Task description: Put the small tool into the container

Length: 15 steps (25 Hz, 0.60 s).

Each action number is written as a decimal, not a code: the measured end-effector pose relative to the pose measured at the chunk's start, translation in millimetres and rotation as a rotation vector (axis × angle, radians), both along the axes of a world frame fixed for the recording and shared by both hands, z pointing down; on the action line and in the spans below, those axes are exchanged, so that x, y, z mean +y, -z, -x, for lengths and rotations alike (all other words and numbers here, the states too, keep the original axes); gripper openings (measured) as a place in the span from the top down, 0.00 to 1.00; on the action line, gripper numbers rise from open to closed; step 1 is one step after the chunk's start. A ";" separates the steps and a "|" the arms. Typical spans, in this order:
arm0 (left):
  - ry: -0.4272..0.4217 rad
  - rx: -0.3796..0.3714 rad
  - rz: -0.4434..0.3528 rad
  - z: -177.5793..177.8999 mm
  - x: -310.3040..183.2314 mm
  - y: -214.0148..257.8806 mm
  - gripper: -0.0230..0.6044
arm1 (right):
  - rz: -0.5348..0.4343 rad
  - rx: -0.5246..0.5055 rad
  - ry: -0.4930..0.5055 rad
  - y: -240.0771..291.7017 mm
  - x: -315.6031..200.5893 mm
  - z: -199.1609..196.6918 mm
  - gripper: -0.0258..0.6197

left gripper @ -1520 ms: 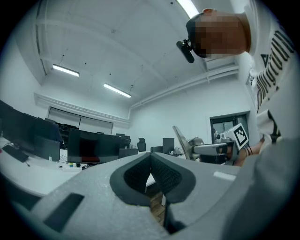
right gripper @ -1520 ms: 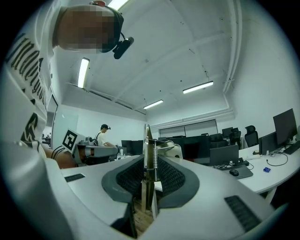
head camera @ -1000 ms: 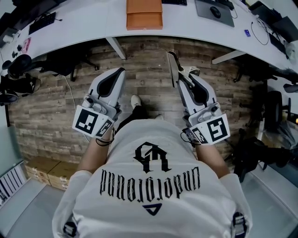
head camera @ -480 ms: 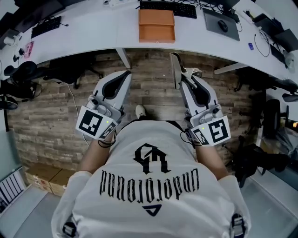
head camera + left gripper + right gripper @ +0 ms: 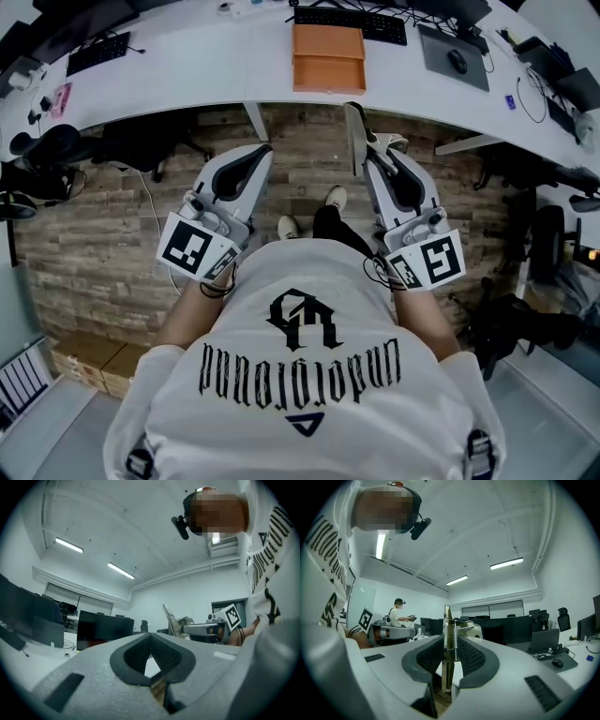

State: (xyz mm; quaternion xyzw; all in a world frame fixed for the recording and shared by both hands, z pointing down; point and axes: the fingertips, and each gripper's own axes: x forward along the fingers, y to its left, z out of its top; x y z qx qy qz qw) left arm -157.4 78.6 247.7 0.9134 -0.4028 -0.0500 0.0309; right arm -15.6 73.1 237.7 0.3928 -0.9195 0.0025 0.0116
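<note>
Short of the orange container (image 5: pixel 328 58), contents unclear, my right gripper (image 5: pixel 364 155) clamps the small tool (image 5: pixel 352 129), left gripper (image 5: pixel 262 156) closed, empty.

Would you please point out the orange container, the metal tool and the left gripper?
orange container (image 5: pixel 328 75), head view, front wall.
metal tool (image 5: pixel 446 634), right gripper view, flat strip.
left gripper (image 5: pixel 266 150), head view, fingertips.

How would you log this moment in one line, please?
phase: carry | right gripper: shut on small metal tool | left gripper: shut, empty | orange container: on white desk, tool not in yet
</note>
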 end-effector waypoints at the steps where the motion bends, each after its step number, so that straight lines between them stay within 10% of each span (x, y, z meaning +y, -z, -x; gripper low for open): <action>1: 0.001 -0.001 0.002 0.8 -0.6 -0.6 0.94 | -0.001 0.001 0.002 -0.1 -1.1 0.9 0.82; 15: 0.025 -0.025 0.012 -8.4 -36.6 -5.0 0.94 | -0.004 -0.014 0.022 -6.5 -47.9 -10.4 0.82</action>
